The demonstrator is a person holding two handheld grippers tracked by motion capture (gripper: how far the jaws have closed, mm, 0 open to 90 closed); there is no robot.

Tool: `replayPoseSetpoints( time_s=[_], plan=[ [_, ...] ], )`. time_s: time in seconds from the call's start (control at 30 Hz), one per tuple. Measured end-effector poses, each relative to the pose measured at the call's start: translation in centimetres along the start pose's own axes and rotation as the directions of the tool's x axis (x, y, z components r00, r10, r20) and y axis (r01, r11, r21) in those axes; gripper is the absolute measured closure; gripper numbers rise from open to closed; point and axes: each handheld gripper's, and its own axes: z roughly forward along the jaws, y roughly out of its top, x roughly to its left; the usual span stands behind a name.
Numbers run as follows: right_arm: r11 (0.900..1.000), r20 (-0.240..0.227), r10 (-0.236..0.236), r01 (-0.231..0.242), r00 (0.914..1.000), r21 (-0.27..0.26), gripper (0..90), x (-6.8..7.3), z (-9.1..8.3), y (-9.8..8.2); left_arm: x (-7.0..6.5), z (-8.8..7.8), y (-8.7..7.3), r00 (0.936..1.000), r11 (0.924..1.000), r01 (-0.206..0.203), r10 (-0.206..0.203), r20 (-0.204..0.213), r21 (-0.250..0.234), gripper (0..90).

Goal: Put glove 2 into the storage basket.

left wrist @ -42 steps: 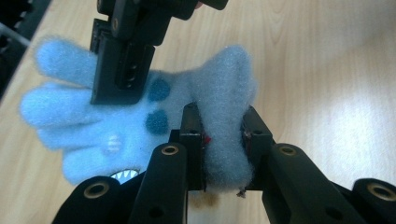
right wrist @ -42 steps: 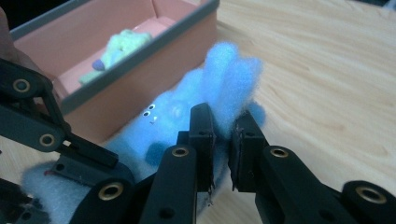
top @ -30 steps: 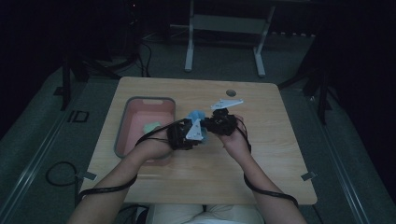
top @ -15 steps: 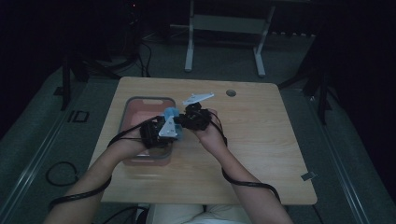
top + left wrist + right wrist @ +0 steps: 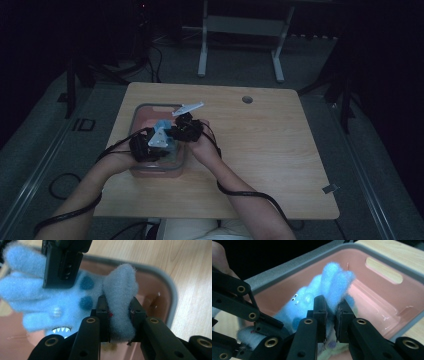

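I have the blue plush toy [image 5: 62, 302] pinched from two sides: my left hand-held gripper [image 5: 119, 315] is clenched on one fuzzy limb, and my right hand-held gripper [image 5: 330, 315] is clenched on another tuft of the same toy. In the high view the toy [image 5: 161, 131] hangs between both hand-held grippers over the pink bin [image 5: 150, 107], which sits toward the left side of the bench [image 5: 260, 150]. I judge the carrying part nearly done, since the toy is already above the bin's open mouth; what is left is to lower it inside and let go with both sets of jaws. The right gripper view shows the bin [image 5: 387, 302] with bare pink floor under the toy and a handle slot in the far wall, so there is room to drop straight down (the grey rim is the one thing to mind, as it runs close beside my left jaws). The bench to the right of the bin is bare wood, which gives my right arm open room to pull back.
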Motion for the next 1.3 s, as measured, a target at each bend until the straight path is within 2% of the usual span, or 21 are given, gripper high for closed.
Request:
replayPoseSetpoints(
  time_s=[0.27,0.47,0.57,0.67,0.83,1.0,1.13,1.23,1.3],
  plan=[
    [0.998,0.016,0.039,-0.039,0.9991,0.046,81.1,-1.0,2.2,-1.3,0.4,2.7,-1.0,0.9996,0.9991,0.024,-0.024,0.018,0.036,75.4],
    [0.997,0.054,0.025,-0.029,0.9982,0.078,80.8,-1.5,2.9,-1.7,0.7,3.7,-1.1,0.9989,0.9985,0.031,-0.033,0.034,0.045,75.3],
    [0.995,0.071,0.029,-0.036,0.997,0.094,80.4,-1.7,3.3,-2.0,0.8,4.1,-1.2,0.9991,0.9977,0.021,-0.024,0.034,0.065,75.1],
    [0.995,0.081,0.027,-0.035,0.9963,0.095,78.9,-1.8,3.5,-2.1,0.9,4.2,-1.2,0.9987,0.9976,0.024,-0.027,0.043,0.065,74.7],
    [0.994,0.076,0.02,-0.028,0.9969,0.102,70.5,-1.9,3.2,-1.9,1.0,4.3,-1.1,0.998,0.997,0.033,-0.037,0.052,0.07,71.9],
    [0.997,0.084,0.024,-0.03,0.9961,0.067,60.7,-2.2,2.0,-1.5,0.9,4.3,-1.0,0.9971,0.997,0.041,-0.045,0.061,0.066,68.7],
    [0.999,0.077,0.037,-0.039,0.9963,0.032,55.3,-2.4,0.6,-1.3,0.9,4.0,-0.7,0.9974,0.9969,0.042,-0.046,0.056,0.067,60.7],
    [0.999,0.072,0.041,-0.042,0.9966,0.005,50.4,-2.5,-0.4,-1.2,1.1,3.4,-0.4,0.9976,0.9968,0.063,-0.065,0.027,0.05,46.3],
    [0.999,0.061,0.046,-0.045,0.9971,-0.013,47.4,-2.5,-1.0,-1.3,1.2,2.9,-0.1,0.9955,0.995,0.094,-0.094,0.01,0.035,32.2]
  ],
)
